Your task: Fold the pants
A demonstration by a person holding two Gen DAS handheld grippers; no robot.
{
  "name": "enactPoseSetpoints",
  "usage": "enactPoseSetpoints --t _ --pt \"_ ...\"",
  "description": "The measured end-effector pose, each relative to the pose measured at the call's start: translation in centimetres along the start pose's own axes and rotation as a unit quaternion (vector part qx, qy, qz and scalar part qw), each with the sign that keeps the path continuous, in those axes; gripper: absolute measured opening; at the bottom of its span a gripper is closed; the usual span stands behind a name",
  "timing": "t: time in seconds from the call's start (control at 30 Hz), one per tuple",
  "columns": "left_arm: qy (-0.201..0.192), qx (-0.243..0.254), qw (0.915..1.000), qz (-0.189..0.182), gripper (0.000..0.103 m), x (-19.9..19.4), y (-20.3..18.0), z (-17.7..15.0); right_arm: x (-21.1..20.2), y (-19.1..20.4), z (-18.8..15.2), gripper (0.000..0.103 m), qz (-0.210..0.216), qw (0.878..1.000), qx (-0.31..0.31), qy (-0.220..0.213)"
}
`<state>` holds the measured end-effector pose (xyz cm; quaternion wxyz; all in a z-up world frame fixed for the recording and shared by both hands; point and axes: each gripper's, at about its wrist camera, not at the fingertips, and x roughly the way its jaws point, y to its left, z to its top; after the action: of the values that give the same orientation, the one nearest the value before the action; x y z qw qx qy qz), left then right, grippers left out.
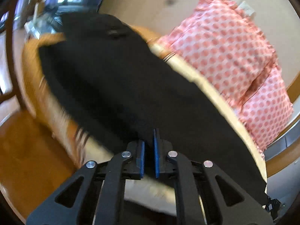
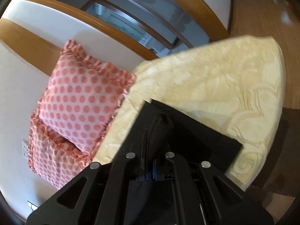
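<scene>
A cream quilted bed (image 2: 215, 78) fills the background, its edge meeting two pink dotted pillows (image 2: 80, 101). The black pants (image 1: 116, 86) hang lifted over the bed's near edge, cloth running between both tongs. The left tongs (image 1: 149, 146) pinch fabric narrowly; the right tongs (image 2: 150, 150) clamp a bunched fold. The thin grip could slip and the fold sag crookedly.
</scene>
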<state>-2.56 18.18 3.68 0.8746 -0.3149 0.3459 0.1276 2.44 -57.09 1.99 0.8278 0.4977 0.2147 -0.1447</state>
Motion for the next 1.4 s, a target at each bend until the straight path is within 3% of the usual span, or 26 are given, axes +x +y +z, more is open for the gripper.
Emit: enactPoseSetpoints --t 0.17,0.27,0.4,0.5,0.7,0.8,1.23,1.33,1.4 --pt "-0.024 0.005 0.9997 0.0 0.014 -1.3 -0.1 -0.3 0.2 -0.3 -0.1 0.003 -0.009 1.0 -0.004 0.005" --pt "-0.017 0.006 0.9998 -0.003 0.019 -1.5 0.1 -0.2 -0.8 -0.2 0.6 0.003 0.014 1.0 0.002 -0.01" --pt "-0.009 0.004 0.9999 -0.011 0.019 -1.1 -0.1 -0.5 -0.7 -1.0 0.5 0.003 -0.037 0.999 0.005 -0.001" --pt "-0.008 -0.002 0.9998 -0.019 0.019 -1.2 0.2 -0.5 -0.8 -2.2 0.0 0.003 -0.039 0.999 0.017 0.001" --pt "-0.007 0.015 0.9996 -0.025 0.005 -1.3 -0.1 -0.6 -1.7 -1.3 0.4 0.003 -0.037 0.999 -0.004 -0.009" --pt "-0.005 0.012 0.9994 -0.031 0.004 -1.5 0.4 -1.0 -1.4 -1.8 0.1 0.003 -0.063 0.998 -0.007 0.002" --pt "-0.008 0.026 0.9991 -0.033 0.005 -2.0 1.0 -1.7 -2.0 -2.4 -0.7 0.003 -0.084 0.996 -0.018 -0.009" --pt "-0.016 0.033 0.9983 -0.045 0.014 -3.1 1.2 -1.3 -2.1 -2.3 -0.6 0.005 -0.093 0.995 -0.024 -0.001" --pt "-0.034 0.039 0.9974 -0.05 0.023 -4.1 1.2 -0.8 -3.1 -2.6 -0.2 0.011 -0.102 0.995 -0.011 -0.01"
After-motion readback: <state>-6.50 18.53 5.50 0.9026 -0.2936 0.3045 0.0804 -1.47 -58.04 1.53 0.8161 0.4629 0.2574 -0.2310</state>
